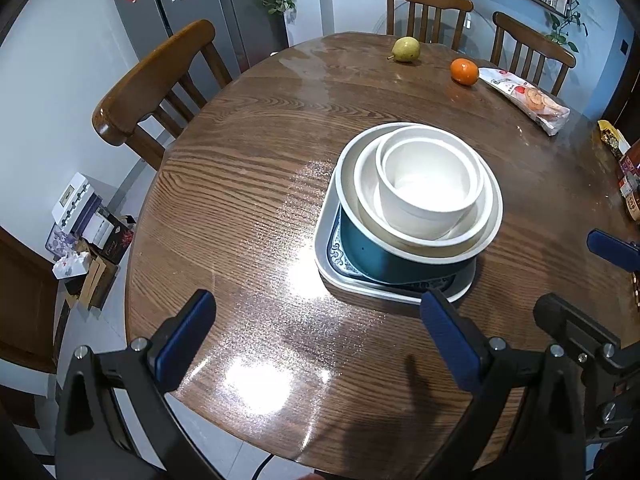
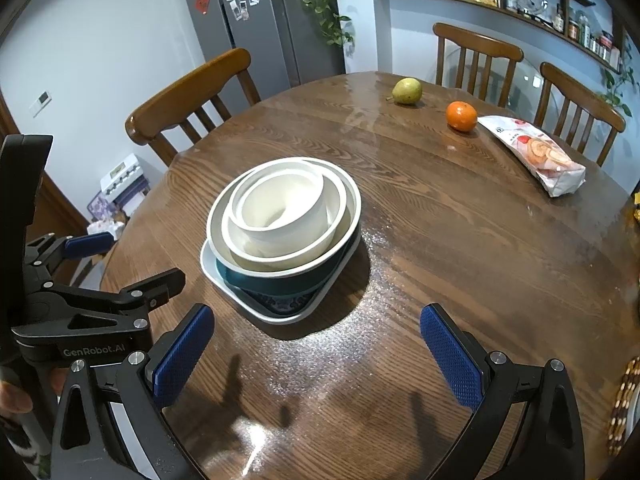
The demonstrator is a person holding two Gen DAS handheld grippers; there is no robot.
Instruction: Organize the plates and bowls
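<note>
Since the nested bowls (image 1: 424, 188) sit stacked on the plates (image 1: 392, 288) mid-surface (image 1: 240, 184), both the left gripper (image 1: 316, 340) and right gripper (image 2: 316, 348) (jaws apart, empty) should clamp opposite plate rims evenly.

Three nested bowls (image 1: 420, 200); two plates (image 1: 332, 252); one pear (image 1: 406, 49); one orange (image 1: 464, 71)

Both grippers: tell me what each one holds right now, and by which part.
Nothing is held. The left gripper and right gripper are both open and empty, short of the stack of bowls on the table.
</note>
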